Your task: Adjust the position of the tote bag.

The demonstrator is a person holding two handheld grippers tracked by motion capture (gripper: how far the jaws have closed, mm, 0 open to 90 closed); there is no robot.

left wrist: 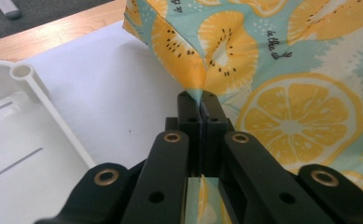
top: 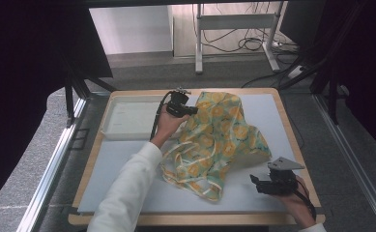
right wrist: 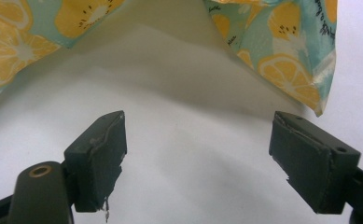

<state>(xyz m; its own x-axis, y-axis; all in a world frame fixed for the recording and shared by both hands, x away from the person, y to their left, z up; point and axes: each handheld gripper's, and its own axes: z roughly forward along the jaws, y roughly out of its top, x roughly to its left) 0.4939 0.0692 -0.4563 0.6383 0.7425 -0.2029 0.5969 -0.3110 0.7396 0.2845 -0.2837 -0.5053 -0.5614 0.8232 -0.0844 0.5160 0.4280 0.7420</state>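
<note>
At the middle of the bench (top: 282, 121), a lemon-print cloth bag (top: 219, 140) lies crumpled on a white mat. The left claw (top: 194, 110), at about eleven o'clock from the bag, is clenched on a pinch of its upper edge. The right claw (top: 254, 182), at five o'clock, hangs released just short of the bag's near corner. A white tray (top: 109, 126) sits at nine o'clock. The work appears to be spreading the bag; next, the right claw likely needs to grip that corner.

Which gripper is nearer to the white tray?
The left. The left gripper holds the fruit-print cloth just beside the white tray; the right gripper waits open at the table's opposite near corner.
</note>
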